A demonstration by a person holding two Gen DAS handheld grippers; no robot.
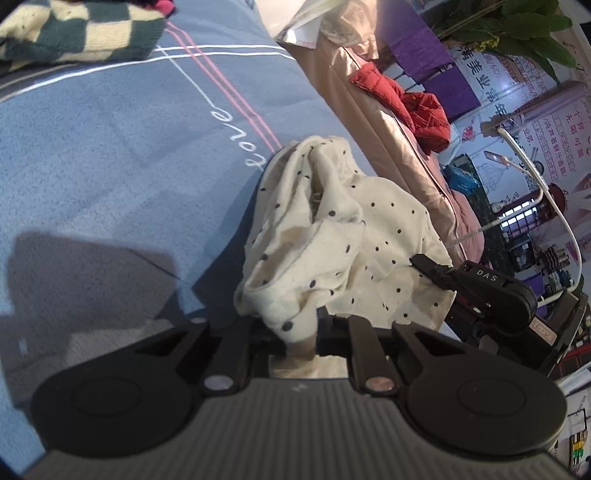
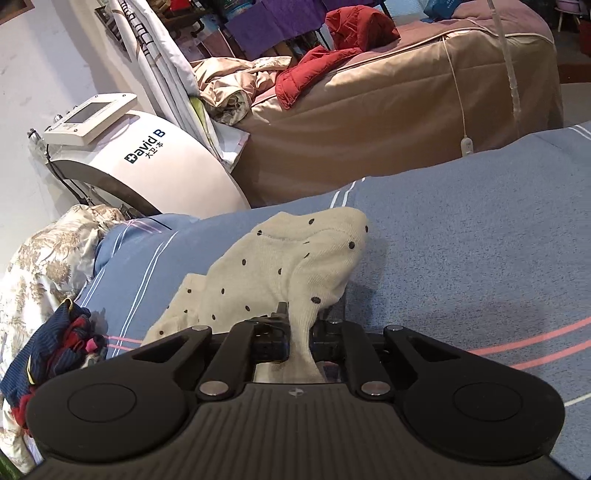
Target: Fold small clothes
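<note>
A small cream garment with dark dots (image 1: 332,236) hangs bunched above the blue bedsheet (image 1: 110,147). My left gripper (image 1: 295,332) is shut on one edge of it, cloth pinched between the jaws. My right gripper (image 2: 299,332) is shut on another part of the same garment (image 2: 288,258), which drapes forward over the blue sheet (image 2: 480,240). The right gripper also shows in the left wrist view (image 1: 436,271), biting the cloth at its right side. The fingertips of both grippers are hidden by cloth.
A green and cream checked knit (image 1: 74,33) lies at the far end of the bed. A dark striped clothes pile (image 2: 55,343) sits at the left. A second bed with a red jacket (image 2: 332,55) and a white machine (image 2: 147,158) stand beyond.
</note>
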